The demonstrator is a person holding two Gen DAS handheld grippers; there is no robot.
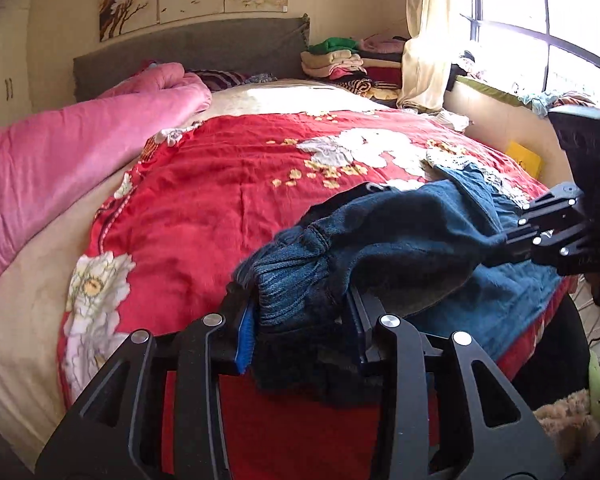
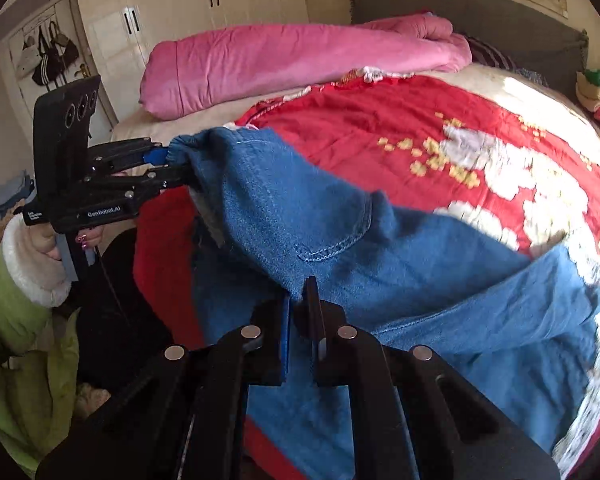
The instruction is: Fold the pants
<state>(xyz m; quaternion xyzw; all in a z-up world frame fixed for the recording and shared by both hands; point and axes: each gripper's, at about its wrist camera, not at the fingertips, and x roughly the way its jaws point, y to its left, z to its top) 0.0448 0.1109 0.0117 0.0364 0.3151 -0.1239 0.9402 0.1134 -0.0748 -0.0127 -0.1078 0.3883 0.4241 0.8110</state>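
Blue denim pants (image 1: pixel 420 232) with an elastic waistband hang lifted over the near edge of the bed, held up between both grippers. My left gripper (image 1: pixel 300 322) is shut on the gathered waistband, which bulges out between its fingers. In the right wrist view this left gripper (image 2: pixel 162 164) holds the waistband's left corner. My right gripper (image 2: pixel 300 314) is shut on a fold of the pants (image 2: pixel 340 248) just below a stitched pocket. Seen from the left wrist, the right gripper (image 1: pixel 508 240) pinches the cloth at the right. The legs trail across the red cover.
The bed carries a red floral cover (image 1: pixel 220 184) and a rolled pink quilt (image 2: pixel 300 60) along its far side. Stacked clothes (image 1: pixel 340 64) sit by the grey headboard (image 1: pixel 188 52). A hand in a green sleeve with a white cuff (image 2: pixel 32 264) grips the left handle. White wardrobes (image 2: pixel 204 8) stand behind.
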